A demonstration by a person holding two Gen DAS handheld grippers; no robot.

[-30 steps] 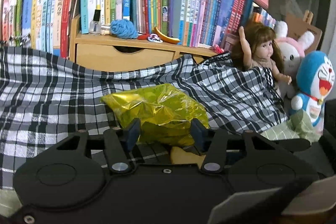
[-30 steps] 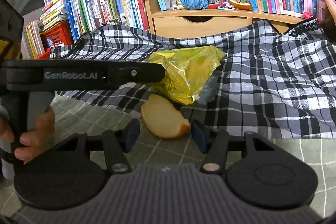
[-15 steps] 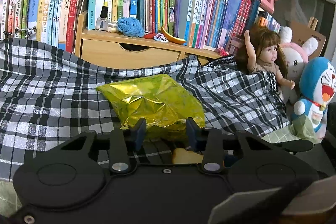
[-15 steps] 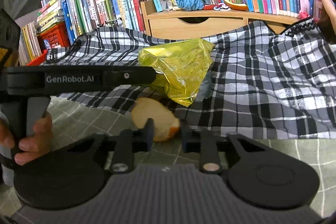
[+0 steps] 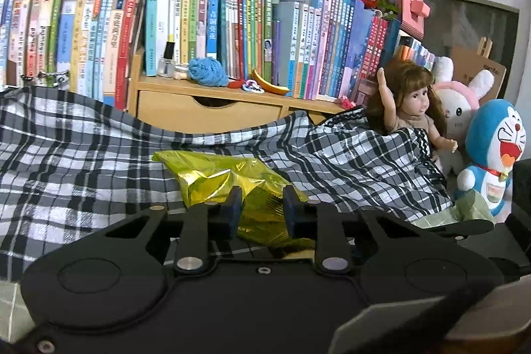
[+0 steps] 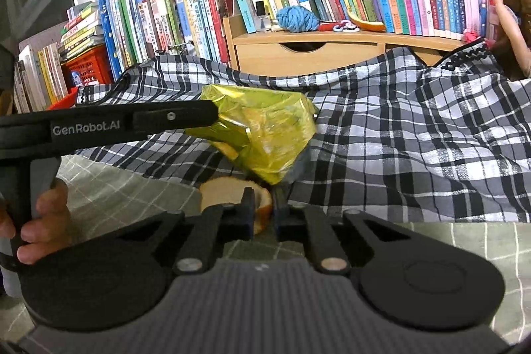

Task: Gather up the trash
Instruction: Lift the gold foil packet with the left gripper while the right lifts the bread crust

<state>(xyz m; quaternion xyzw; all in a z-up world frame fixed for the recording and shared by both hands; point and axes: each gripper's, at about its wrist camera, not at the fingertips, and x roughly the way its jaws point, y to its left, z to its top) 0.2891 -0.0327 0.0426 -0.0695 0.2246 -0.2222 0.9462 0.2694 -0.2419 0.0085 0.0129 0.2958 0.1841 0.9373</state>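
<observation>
Your left gripper (image 5: 260,208) has its jaws closing on the near edge of the yellow plastic bag (image 5: 232,184), and the film is already bunched between the pads, so you seem to be pinching the rim to hold the bag's mouth up and open. From the right wrist view the same bag (image 6: 265,135) hangs off the tip of that left gripper (image 6: 212,116), lifted clear of the plaid blanket (image 6: 415,148) behind it, with its lower corner drooping toward the peel. Your right gripper (image 6: 264,214) is narrowing too, its fingers pressing the orange-rimmed edge of the fruit peel (image 6: 229,193) between them; that peel lies on the green checked sheet (image 6: 109,188) just beneath the bag, which looks like a short lift into it. The bag is thin, crinkled and glossy, partly see-through, with something pale orange showing inside, so it may already hold some scraps. The peel is a curved piece, creamy white on its inner face with an orange skin along the rim. Expect the film to slip or collapse if your left pinch is only on a fold.
</observation>
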